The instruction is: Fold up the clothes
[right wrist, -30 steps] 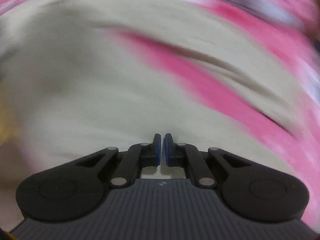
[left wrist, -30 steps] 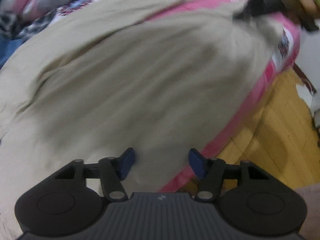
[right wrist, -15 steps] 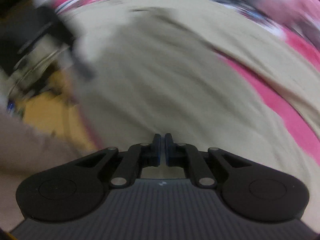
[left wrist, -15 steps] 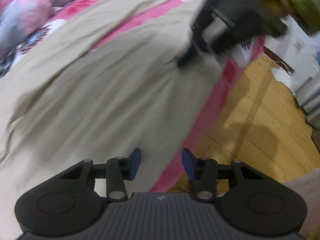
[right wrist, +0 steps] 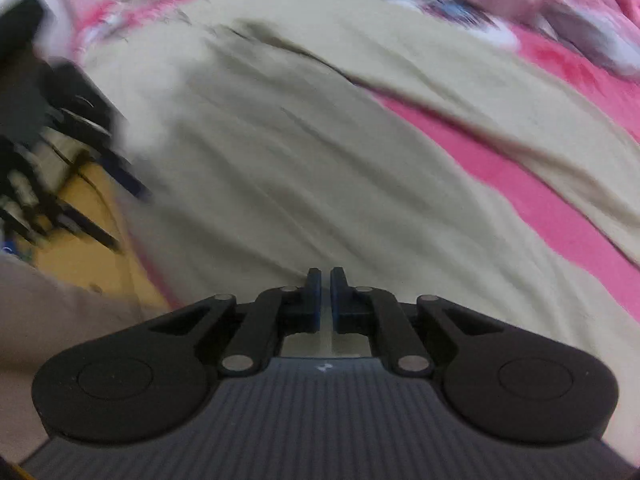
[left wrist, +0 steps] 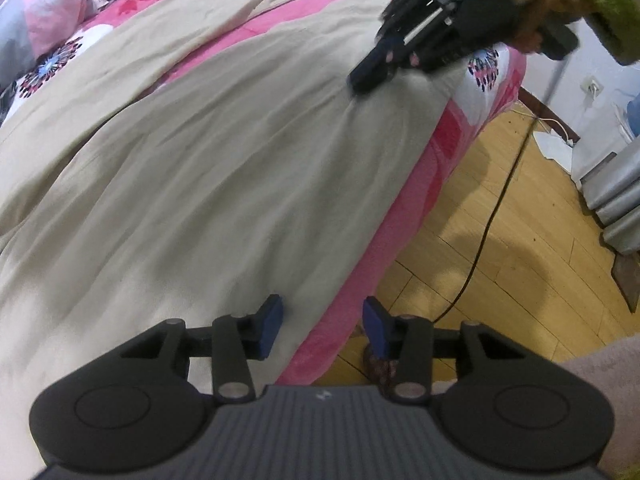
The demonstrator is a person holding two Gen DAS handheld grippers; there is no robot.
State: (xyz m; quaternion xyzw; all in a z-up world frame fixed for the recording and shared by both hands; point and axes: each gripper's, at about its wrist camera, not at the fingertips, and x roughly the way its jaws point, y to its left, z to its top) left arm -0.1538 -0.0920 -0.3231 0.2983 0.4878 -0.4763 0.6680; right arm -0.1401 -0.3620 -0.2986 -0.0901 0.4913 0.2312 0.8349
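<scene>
A beige garment [left wrist: 220, 160] lies spread over the pink bed cover [left wrist: 352, 280], one long sleeve [left wrist: 240, 12] stretched out beyond it. My left gripper [left wrist: 320, 320] hangs open over the bed's edge, one pad above the garment's border and the other above the floor, with nothing pinched. At the far end my right gripper [left wrist: 362, 80] is shut with its tips down in the cloth, and creases fan out from them. The right wrist view shows those jaws [right wrist: 325, 280] together on the beige garment [right wrist: 320, 140]. My left gripper [right wrist: 60, 140] appears there as a dark blur at the left.
Wooden floor [left wrist: 500, 220] runs along the bed's right side, with a black cable [left wrist: 496, 200] trailing across it. Pink and grey pillows [left wrist: 52, 20] sit at the bed's far left. A hand in a green sleeve [left wrist: 592, 0] holds the right gripper.
The right gripper has swept across the garment toward the bed's edge and now rests still on the cloth. My left jaws have narrowed somewhat, and the view has shifted toward the floor.
</scene>
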